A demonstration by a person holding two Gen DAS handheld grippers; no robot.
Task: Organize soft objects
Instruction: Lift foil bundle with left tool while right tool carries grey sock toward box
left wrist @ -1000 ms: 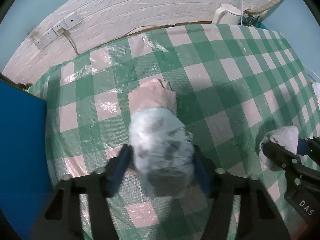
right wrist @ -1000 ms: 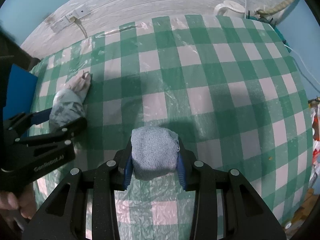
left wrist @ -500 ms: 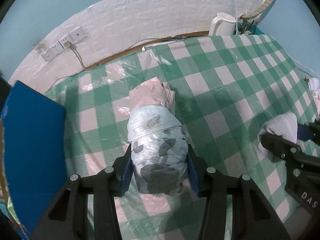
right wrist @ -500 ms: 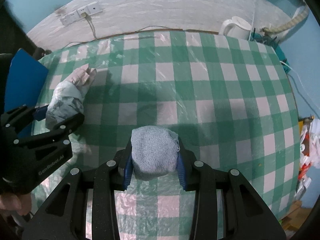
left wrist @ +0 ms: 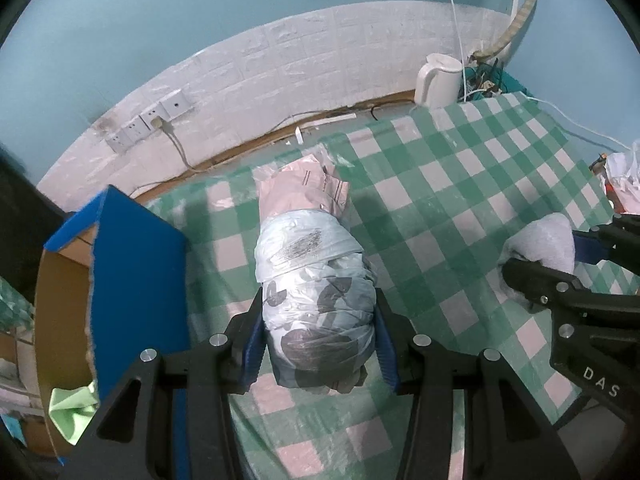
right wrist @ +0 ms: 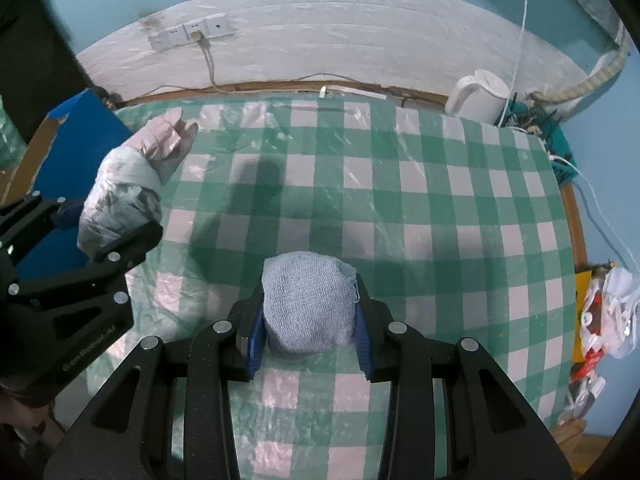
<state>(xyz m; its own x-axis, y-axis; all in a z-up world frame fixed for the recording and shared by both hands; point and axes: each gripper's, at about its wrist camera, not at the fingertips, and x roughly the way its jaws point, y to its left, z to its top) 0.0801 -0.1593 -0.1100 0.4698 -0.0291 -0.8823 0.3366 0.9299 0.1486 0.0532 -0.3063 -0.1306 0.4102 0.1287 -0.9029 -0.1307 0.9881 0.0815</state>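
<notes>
My left gripper pinches a soft bundle wrapped in plastic, pale blue with dark leaf shapes and a pink end. It hangs over the green and white checked tablecloth, with the blue cardboard box just beside it on my left. My right gripper pinches a grey-blue knitted bundle, which hangs over the middle of the table.

Both soft things are picked up, so I think the grabbing part is done. Neither one is in the box yet. Something light green already lies inside the box, so maybe one thing is put away, but I cannot tell what it is. I think what is left is to carry both bundles over the box and let go.

I can read "DAS" on the black gripper at the right edge of the left view. In the right view, the other gripper says "GenRobot.AI". The pink wrap has small dark lines, too small to read. A white kettle stands at the far edge.
</notes>
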